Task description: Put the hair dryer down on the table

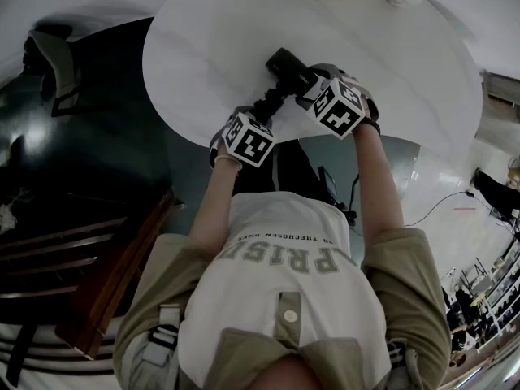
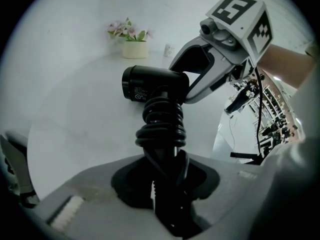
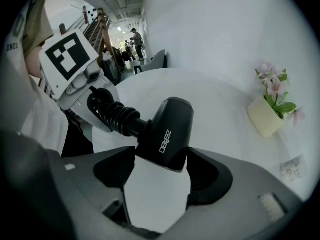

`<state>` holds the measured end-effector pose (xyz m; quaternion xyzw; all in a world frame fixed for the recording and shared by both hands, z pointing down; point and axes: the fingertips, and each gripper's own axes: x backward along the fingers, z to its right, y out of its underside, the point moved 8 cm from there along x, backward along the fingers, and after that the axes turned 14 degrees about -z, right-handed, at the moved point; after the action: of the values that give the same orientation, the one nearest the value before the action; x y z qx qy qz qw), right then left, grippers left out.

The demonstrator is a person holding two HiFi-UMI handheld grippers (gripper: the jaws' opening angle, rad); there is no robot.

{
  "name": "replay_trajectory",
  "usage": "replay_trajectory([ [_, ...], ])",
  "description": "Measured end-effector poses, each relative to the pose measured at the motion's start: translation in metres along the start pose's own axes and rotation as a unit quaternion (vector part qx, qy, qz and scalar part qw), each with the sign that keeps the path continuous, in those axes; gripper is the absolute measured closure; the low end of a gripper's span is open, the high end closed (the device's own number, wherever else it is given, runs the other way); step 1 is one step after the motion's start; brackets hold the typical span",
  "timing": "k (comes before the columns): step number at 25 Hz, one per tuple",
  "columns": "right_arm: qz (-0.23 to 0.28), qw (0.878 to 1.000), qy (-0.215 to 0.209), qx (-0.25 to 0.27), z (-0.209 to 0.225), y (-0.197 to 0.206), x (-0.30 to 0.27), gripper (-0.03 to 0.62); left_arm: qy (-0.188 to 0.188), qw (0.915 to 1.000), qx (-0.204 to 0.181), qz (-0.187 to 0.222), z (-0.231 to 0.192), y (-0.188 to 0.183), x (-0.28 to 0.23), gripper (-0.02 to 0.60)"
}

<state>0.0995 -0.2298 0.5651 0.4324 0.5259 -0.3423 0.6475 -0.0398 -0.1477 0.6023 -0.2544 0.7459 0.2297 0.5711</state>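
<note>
round white desk (image 1: 203, 47) lies below. left tool (image 2: 165, 184) clamps the cord-wrapped handle (image 2: 161, 129) of the black plastic hair dryer (image 2: 150, 84). right tool (image 3: 160, 174), jaws wide, grips its barrel (image 3: 167, 131). the dryer seems just above the desk, so this is the lowering step. next: rest it, then release both. beyond, a small cream pot (image 2: 135, 49) holds pink flowers (image 2: 125, 29).

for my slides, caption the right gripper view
The right gripper grips the black hair dryer; left gripper holds its cord-wrapped handle.

Open tabletop (image 1: 211, 47) surrounds the hair dryer (image 1: 286, 63); a flower pot (image 3: 267, 115) stands at its far edge.
</note>
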Motion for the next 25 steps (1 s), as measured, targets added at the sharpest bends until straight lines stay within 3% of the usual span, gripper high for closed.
replay_trajectory([
  [8, -0.009, 1.000, 0.000, 0.008, 0.0007, 0.0025, -0.0025, 0.267, 0.009, 0.9998, -0.017, -0.006, 0.0036, 0.0000, -0.0033, 0.438],
  [15, -0.007, 1.000, 0.006, 0.015, 0.0017, -0.0026, -0.0019, 0.278, 0.021, 0.9993, -0.027, -0.016, 0.0004, 0.0036, -0.0053, 0.347],
  [25, -0.008, 1.000, 0.008, 0.012, 0.0019, -0.0049, -0.0011, 0.279, 0.028, 0.9993, -0.022, -0.015, -0.0006, 0.0072, -0.0052, 0.347],
])
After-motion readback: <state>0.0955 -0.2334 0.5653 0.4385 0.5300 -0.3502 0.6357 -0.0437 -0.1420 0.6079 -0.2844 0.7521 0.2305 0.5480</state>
